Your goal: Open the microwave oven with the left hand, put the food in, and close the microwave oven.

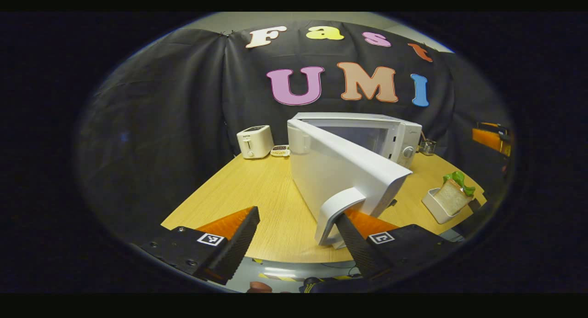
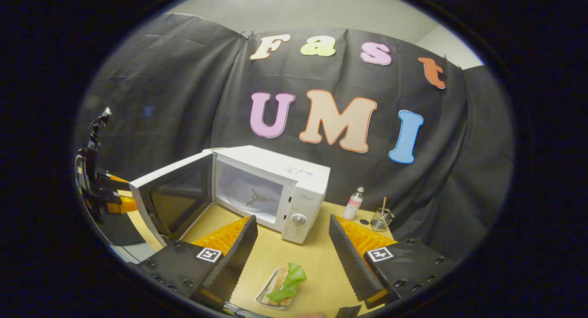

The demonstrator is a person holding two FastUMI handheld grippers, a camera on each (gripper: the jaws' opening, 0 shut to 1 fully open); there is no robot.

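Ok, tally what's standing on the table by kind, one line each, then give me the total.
Appliances: 2, the microwave oven with its door open and the toaster
Food trays: 1, the tray holding bread and lettuce
Bottles: 1, the small bottle
Wire holders: 1, the wire cup
Small gadgets: 1, beside the toaster
Total: 6

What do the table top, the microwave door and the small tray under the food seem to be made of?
Table top: wood or wood-look laminate, matte, with a fine pale grain.
Microwave door: looks like smooth white plastic or painted metal, slightly glossy; its window is dark and see-through.
Tray: white, smooth, probably plastic or ceramic; too small to tell.
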